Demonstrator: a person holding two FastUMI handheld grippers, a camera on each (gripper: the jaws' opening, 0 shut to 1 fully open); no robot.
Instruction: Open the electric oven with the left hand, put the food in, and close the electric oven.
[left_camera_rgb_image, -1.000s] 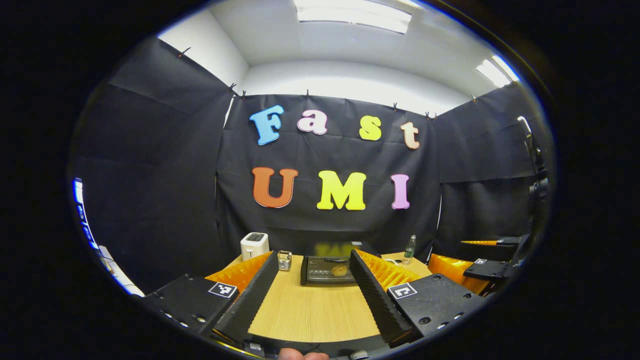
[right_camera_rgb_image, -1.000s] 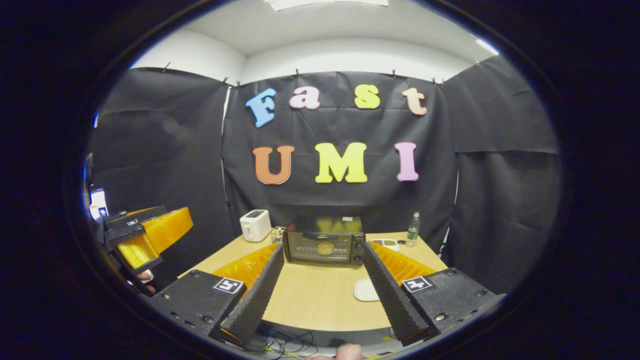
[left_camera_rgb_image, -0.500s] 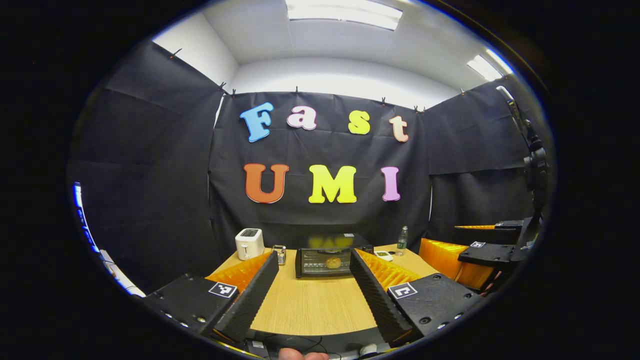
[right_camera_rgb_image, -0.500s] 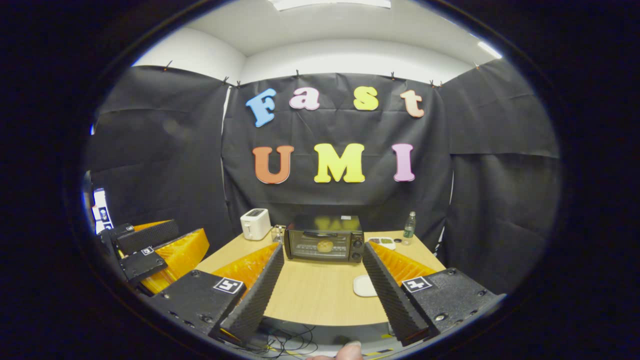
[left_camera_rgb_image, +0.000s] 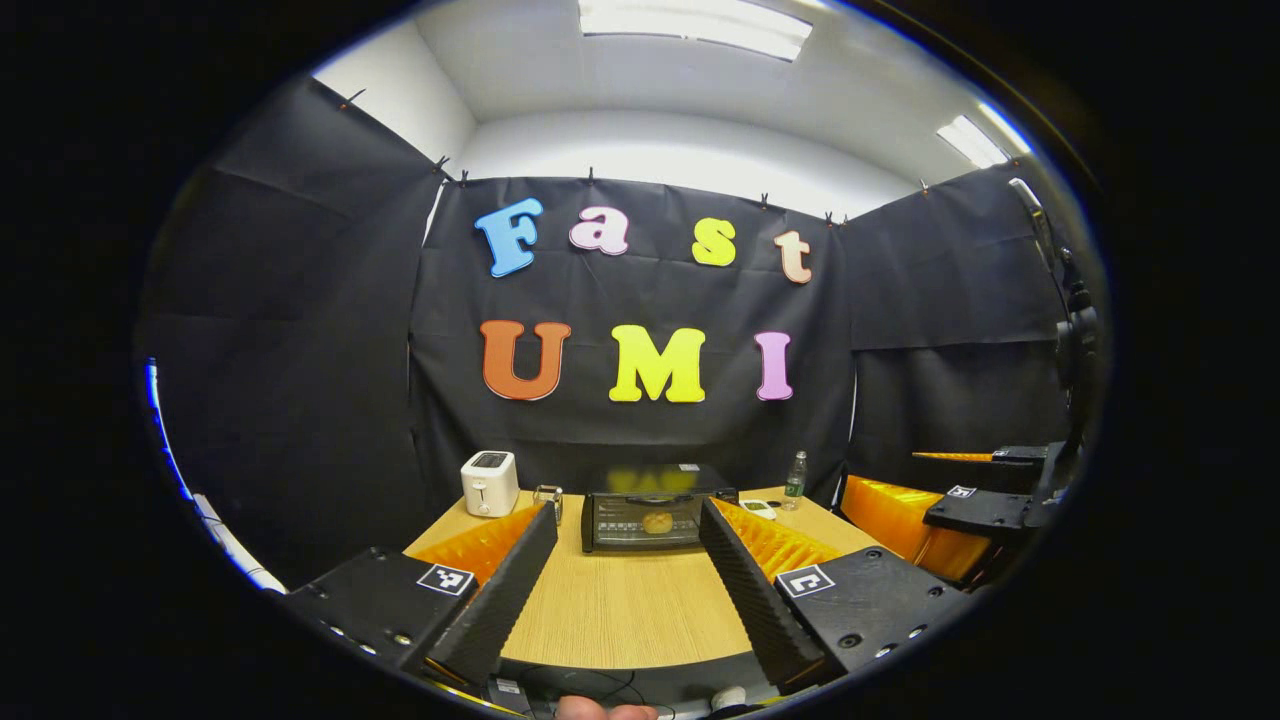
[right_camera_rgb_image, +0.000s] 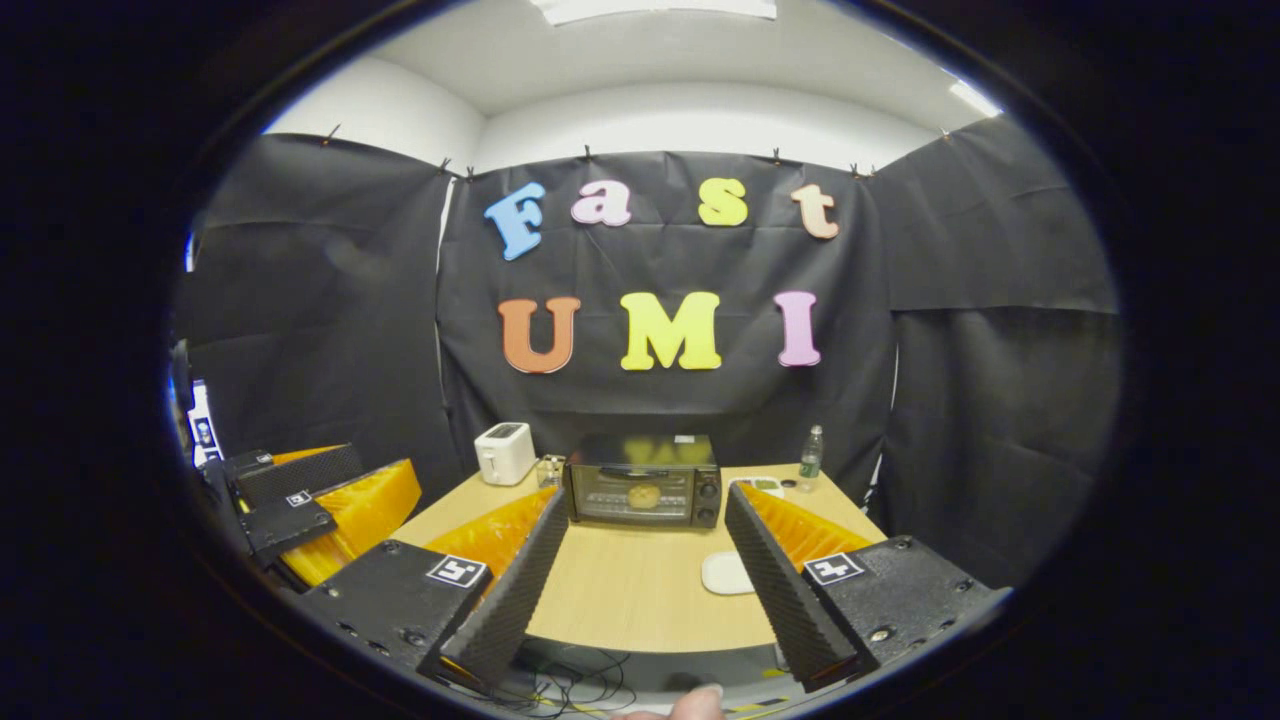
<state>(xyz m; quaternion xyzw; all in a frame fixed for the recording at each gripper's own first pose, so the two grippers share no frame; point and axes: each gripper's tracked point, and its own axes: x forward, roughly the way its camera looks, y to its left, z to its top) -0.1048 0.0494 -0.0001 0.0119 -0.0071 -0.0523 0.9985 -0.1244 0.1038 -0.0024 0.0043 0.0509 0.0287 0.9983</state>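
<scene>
The oven (right_camera_rgb_image: 642, 492) stands at the far middle of the table (right_camera_rgb_image: 620, 590), door closed. The food (right_camera_rgb_image: 644, 495), a round bun, sits inside behind the glass door; the left gripper view shows the oven (left_camera_rgb_image: 655, 518) and the food (left_camera_rgb_image: 657, 521) too. A toaster (right_camera_rgb_image: 504, 451) stands left of the oven, with a small metal item just between them. A bottle (right_camera_rgb_image: 811, 457) stands at the far right of the table. A white plate (right_camera_rgb_image: 722, 572) lies near the right front of the oven, apart from it. The right gripper (right_camera_rgb_image: 645, 575) is held over the near table edge, fingers apart, holding nothing. The left gripper (left_camera_rgb_image: 625, 575) is likewise over the near edge, fingers apart and holding nothing, well back from the oven.
</scene>
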